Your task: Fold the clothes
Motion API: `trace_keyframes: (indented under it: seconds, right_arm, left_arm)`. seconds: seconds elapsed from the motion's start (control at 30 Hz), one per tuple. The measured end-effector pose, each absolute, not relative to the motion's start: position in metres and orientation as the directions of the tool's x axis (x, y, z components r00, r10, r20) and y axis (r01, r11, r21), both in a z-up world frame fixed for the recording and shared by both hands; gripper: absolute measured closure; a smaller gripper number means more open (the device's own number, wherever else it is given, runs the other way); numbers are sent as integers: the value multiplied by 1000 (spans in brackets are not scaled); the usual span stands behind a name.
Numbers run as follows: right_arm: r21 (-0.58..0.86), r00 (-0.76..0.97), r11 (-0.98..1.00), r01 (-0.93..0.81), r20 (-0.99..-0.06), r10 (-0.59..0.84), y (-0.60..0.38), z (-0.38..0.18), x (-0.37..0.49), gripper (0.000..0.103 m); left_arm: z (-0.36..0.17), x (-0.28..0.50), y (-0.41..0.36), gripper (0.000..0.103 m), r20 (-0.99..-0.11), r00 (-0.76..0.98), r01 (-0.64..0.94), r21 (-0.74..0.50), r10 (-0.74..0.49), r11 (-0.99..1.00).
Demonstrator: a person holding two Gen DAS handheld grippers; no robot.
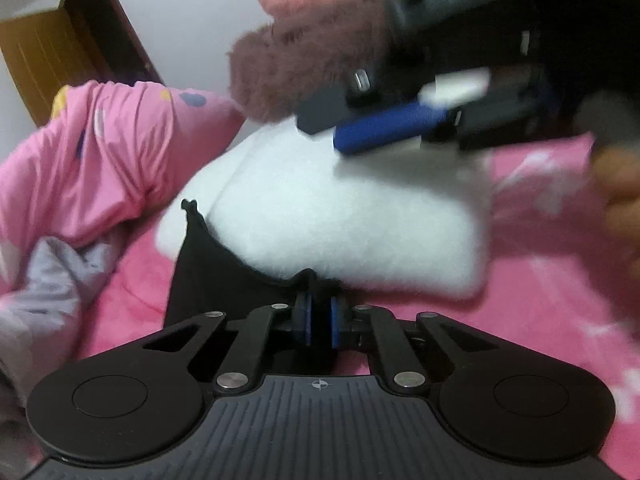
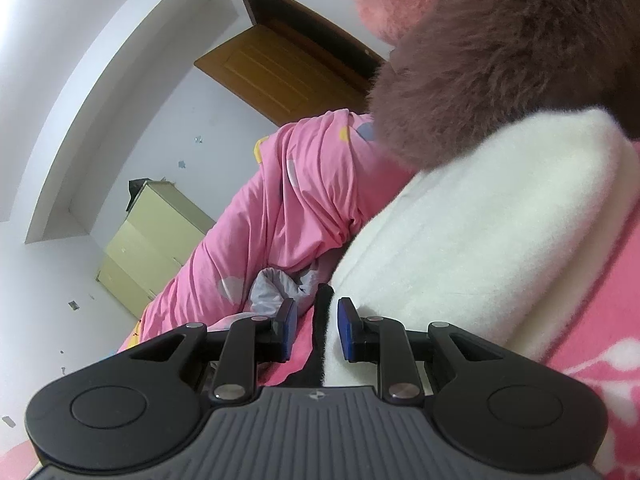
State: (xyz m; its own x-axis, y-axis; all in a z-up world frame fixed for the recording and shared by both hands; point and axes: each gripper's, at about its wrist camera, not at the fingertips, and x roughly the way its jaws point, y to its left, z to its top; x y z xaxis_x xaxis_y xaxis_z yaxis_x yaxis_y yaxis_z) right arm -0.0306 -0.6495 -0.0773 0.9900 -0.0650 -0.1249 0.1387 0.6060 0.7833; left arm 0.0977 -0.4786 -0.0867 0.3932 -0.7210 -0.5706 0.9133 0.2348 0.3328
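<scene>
Fleece garment (image 1: 340,216), white outside w/ a black lining (image 1: 208,264), lies bunched on the pink bed cover (image 1: 540,280), right in front of both tools. We read the left gripper (image 1: 319,322) as pinched nearly shut on the black edge where it meets the white pile; cloth sits between the blue pads. In its own view the right gripper (image 2: 318,328) has its jaws only part closed, w/ the black-and-white hem running between them; we can't tell whether the pads actually press on it, since a gap shows on each side. A brown and pink fuzzy sleeve (image 2: 500,60) hangs over the far end of the fleece, and the left view is blurred there. Behind, a pink quilt (image 1: 100,152) is heaped up, w/ a grey cloth (image 1: 48,280) beside it; a wooden door (image 2: 280,68) and pale cabinet (image 2: 152,240) stand further back. For this step, as we judge it, both tools should take the same edge, well apart, so the fold comes out straight. We'd firm up the right grip before lifting, keep the hem taut between the two, and lift evenly so the thick pile doesn't slip or drag the bed cover. Risk: catching only the lining, not both layers.
</scene>
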Motion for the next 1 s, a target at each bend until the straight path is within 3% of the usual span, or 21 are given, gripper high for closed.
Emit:
trace_keyframes:
  seconds: [0.17,0.37,0.53,0.73,1.0]
  right_arm:
    - [785,990,604,138,-126,-63,-650,-77,-30,79]
    - [787,990,602,135,-127,-56,-653,-78,-29,79]
    - [788,990,601,135,-128,-54,-652,-78,-30,79]
    - [790,990,599,134,-127,-54,-652,-79,-30,79]
    - [822,987,547,156,-110,-115,-661,-84,-42,79]
  left_arm:
    - [-65,128,-462,96,-573,199,977,57,-795,204]
    - [-66,163,-458,95,-569,13,949,-252,-822,190]
    - [-55,180,-442,93,-465,-59,878,-445,-884,175]
    - [-48,186,-446,93,-418,-106,828,-540,-902,153]
    - [-43,174,-460,93,-394,-122,830,-543,-911,124]
